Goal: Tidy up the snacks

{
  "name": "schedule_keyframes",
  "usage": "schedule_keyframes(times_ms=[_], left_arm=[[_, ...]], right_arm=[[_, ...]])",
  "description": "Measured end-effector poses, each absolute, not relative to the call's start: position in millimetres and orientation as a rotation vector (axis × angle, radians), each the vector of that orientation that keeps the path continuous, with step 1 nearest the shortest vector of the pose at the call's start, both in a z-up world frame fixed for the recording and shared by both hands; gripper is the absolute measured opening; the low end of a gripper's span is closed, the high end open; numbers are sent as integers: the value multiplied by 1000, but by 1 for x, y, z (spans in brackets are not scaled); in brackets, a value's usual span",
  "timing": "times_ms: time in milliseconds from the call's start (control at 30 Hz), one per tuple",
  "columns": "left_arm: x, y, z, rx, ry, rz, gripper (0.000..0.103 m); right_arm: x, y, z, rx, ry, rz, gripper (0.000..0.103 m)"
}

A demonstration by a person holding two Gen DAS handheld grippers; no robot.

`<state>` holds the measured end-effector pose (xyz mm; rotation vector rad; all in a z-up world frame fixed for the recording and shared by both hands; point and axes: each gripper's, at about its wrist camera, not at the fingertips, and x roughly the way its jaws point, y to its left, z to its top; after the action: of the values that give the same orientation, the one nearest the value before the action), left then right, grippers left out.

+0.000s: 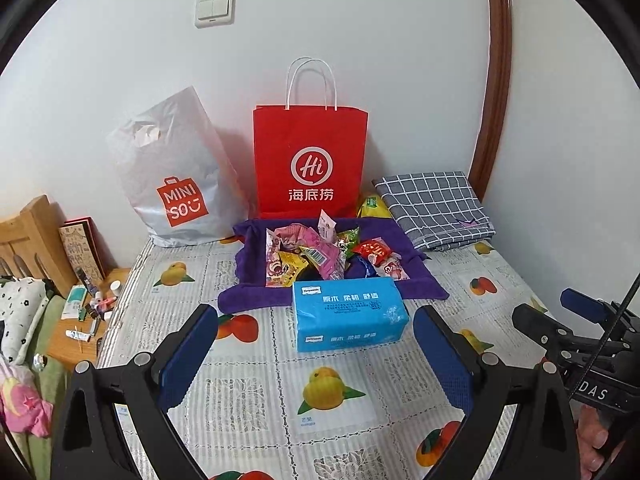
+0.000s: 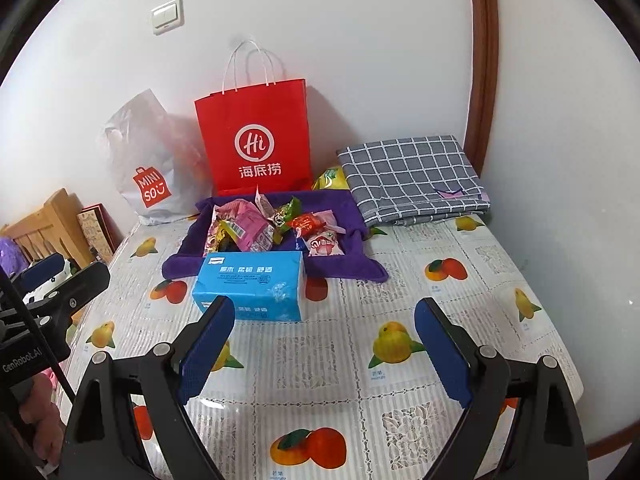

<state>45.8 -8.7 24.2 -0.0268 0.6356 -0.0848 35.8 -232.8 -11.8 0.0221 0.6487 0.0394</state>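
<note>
1. Left wrist view: the left gripper (image 1: pixel 316 356) hangs over the fruit-print tablecloth (image 1: pixel 248 404) with its blue pads spread wide and nothing between them. Straight ahead sits a blue tissue pack (image 1: pixel 348 314), and right behind it the snacks (image 1: pixel 320 258) are heaped in a purple cloth tray (image 1: pixel 416 276). A red paper bag (image 1: pixel 310 160) stands upright against the wall just behind the tray, and a grey Miniso bag (image 1: pixel 176 176) leans to its left. The right gripper's body pokes in at the right edge.

2. Right wrist view: the right gripper (image 2: pixel 324 348) is also released and empty, well short of the tray. Its left pad overlaps the tissue pack's near corner in the picture; I can't tell if they touch. A folded plaid cloth (image 2: pixel 412 176) lies right of the tray, with a yellow-green packet (image 2: pixel 330 178) peeking out beside it.

3. Honestly this pile fits either snacks waiting to be sorted or snacks already gathered. If picking one, I'd come in over the tissue pack, pinch a crinkly wrapper by its sealed edge, and grab a top one so the heap doesn't spill.
</note>
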Motion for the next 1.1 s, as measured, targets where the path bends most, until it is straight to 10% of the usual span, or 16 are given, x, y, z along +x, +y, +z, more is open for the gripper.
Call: schedule_keyframes(times_ms=[1100], left_arm=[[42,-8,25,-21,638,-82,99]], right_arm=[[30,-230,-11,29,641,48,91]])
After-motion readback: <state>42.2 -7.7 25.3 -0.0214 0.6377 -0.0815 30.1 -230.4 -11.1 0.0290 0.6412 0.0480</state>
